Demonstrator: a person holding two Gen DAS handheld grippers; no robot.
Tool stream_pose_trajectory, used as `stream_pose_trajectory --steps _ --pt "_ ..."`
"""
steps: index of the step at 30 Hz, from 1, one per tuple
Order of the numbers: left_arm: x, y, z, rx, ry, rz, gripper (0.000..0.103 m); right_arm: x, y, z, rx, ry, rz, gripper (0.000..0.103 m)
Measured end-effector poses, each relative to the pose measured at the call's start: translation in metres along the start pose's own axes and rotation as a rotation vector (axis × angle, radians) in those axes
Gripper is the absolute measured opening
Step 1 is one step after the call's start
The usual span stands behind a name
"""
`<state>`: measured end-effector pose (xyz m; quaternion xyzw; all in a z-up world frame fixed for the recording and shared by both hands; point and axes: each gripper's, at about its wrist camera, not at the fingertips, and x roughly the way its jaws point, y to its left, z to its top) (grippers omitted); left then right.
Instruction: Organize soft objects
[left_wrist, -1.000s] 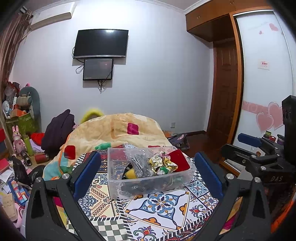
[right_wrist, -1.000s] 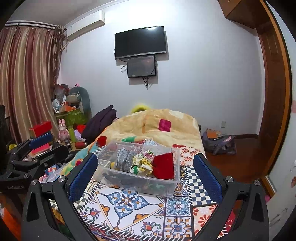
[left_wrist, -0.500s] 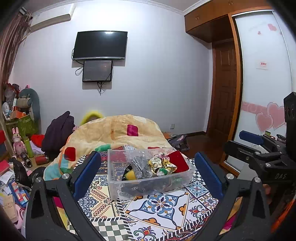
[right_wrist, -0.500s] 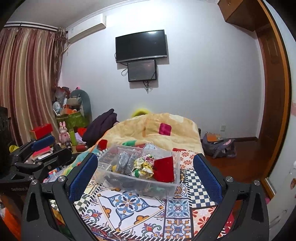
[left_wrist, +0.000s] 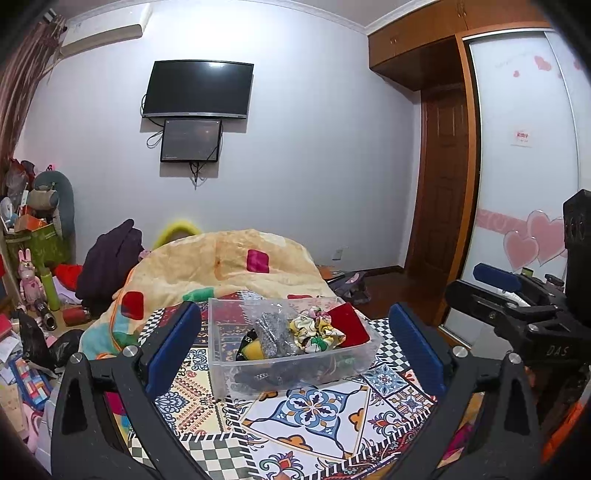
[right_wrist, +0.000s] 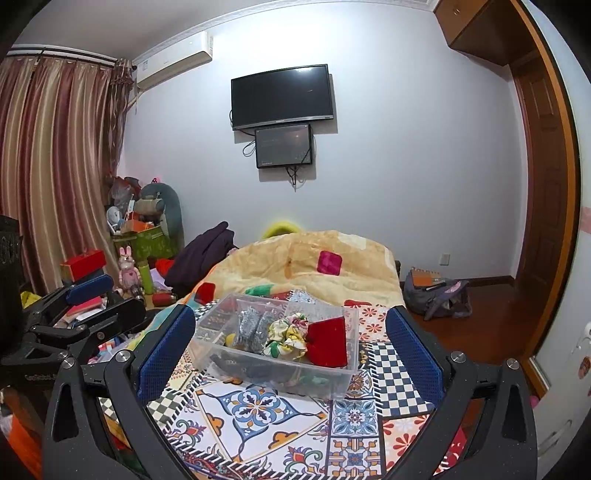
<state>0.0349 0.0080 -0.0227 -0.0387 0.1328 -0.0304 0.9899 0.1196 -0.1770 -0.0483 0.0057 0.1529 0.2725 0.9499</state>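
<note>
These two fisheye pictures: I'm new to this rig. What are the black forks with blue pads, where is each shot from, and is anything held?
Each picture comes from a camera on a hand-held two-finger gripper, looking along its fingers. The left gripper and right gripper are both open and hold nothing. Each also shows at the edge of the other's view. Ahead, on a patterned tile-print cloth, stands a clear plastic bin with soft things inside: a red cloth, a floral scrunchie and a silvery bag.

Clear bin (left_wrist: 291, 373) on patterned bedspread (left_wrist: 317, 413)
</note>
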Motion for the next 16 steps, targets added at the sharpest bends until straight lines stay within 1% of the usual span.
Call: stream_pose_trajectory --steps 10,16 --pt "0.0037 0.0030 -0.0026 -0.009 0.021 0.033 0.103 0.0033 -0.0008 -0.0011 0.014 0.016 0.004 0.103" --pt "0.0025 0.0011 -0.0038 0.002 0.020 0.019 0.103 0.0030 0.0004 -0.0014 0.015 0.020 0.007 0.103"
